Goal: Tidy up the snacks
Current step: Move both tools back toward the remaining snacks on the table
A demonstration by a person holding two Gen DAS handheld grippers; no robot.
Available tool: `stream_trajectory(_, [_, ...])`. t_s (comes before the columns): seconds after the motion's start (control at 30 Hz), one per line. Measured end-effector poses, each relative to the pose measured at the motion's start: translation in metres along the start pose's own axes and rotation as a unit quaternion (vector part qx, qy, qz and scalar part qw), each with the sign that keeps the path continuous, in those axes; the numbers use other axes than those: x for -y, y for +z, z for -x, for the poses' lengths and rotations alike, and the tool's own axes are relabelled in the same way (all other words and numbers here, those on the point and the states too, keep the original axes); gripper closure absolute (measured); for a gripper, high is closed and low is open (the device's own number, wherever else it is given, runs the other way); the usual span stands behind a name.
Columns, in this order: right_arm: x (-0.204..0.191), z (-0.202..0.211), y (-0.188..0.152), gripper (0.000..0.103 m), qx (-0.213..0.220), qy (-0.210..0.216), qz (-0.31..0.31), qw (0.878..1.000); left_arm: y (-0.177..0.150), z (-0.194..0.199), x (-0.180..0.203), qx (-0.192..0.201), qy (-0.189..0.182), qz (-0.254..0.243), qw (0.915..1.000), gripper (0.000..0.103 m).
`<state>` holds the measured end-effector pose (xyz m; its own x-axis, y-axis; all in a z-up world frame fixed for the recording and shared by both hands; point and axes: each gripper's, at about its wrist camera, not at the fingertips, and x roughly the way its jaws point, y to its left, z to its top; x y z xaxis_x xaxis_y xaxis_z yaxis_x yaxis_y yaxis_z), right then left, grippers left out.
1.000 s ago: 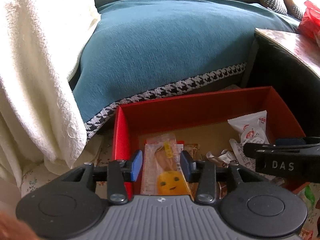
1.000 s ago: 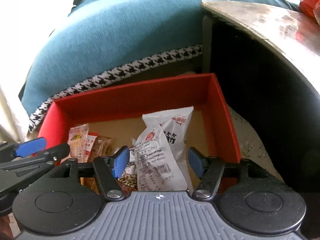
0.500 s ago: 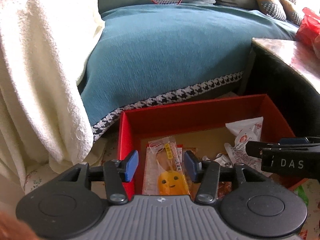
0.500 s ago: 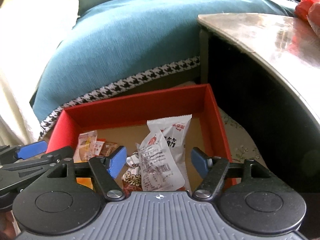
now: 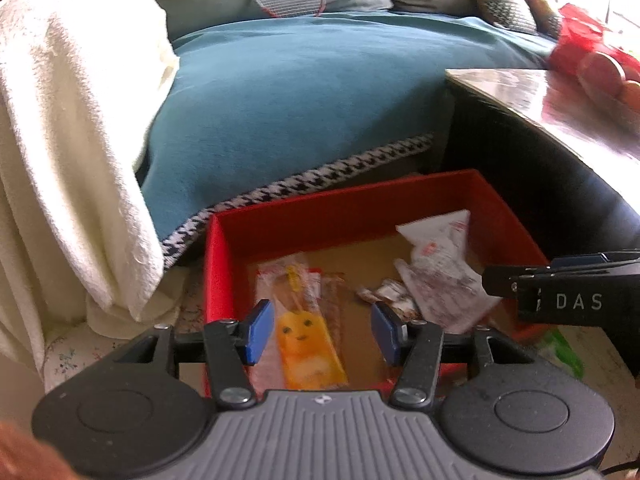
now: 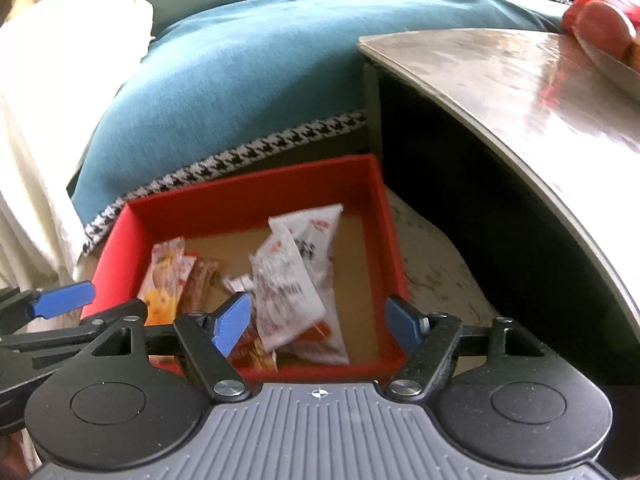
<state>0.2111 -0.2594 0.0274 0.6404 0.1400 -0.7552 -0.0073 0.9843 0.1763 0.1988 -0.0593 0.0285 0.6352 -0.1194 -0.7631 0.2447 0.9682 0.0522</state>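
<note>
A big blue-green cloth couch cover with a black-and-white checked edge [image 5: 300, 92] fills the back. A shiny brown table with a dark side [image 6: 520, 92] stands on the right. Between them, low down, sits an open red cardboard box with a brown floor [image 6: 248, 204]. The snacks are inside it.

White plastic snack packets with red and black print [image 6: 292, 280] lie in a loose heap on the right side of the box. A see-through packet with a yellow smiley treat inside [image 5: 304, 340] lies flat on the left side, with small brown wrappers next to it.

The left gripper [image 5: 323, 332] hangs over the yellow packet. Its blue pads are spread apart and nothing is pinched. The right gripper [image 6: 320, 326] hangs over the white heap. Its jaws have just been opening wider, and they hold nothing too.

What could go wrong? The two grippers are near each other, so they may bump. The white packets lean on one another and look slippery, so they may slide or tip over. A low gripper may catch the red wall and drag the light box along the floor.
</note>
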Motion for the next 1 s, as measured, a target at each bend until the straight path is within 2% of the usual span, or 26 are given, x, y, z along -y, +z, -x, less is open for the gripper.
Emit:
stream_trajectory(0.3, [0.02, 0.029, -0.035, 0.019, -0.01, -0.011, -0.011, 1.0, -0.033, 0.021, 0.034, -0.015, -0.038, -0.044, 0.9982, 0.055])
stream_trajectory(0.53, [0.04, 0.048, -0.068, 0.017, -0.023, -0.021, -0.033, 0.999, -0.064, 0.029, 0.07, -0.038, -0.071, -0.096, 0.9921, 0.055])
stream_trajectory(0.6, [0.045, 0.051, -0.076, 0.017, -0.025, -0.024, -0.04, 0.999, -0.072, 0.03, 0.081, -0.043, -0.082, -0.113, 0.9892, 0.053])
stream_trajectory(0.67, [0.05, 0.054, -0.083, 0.017, -0.029, -0.028, -0.045, 0.998, -0.08, 0.03, 0.093, -0.049, -0.092, -0.13, 0.9859, 0.046])
stream_trajectory(0.8, [0.059, 0.058, -0.097, 0.017, -0.035, -0.034, -0.054, 0.997, -0.09, 0.029, 0.109, -0.054, -0.102, -0.157, 0.9809, 0.04])
stream_trajectory(1.0, [0.072, 0.064, -0.105, 0.016, -0.036, -0.034, -0.069, 0.996, -0.1, 0.02, 0.124, -0.067, -0.108, -0.176, 0.9761, 0.037])
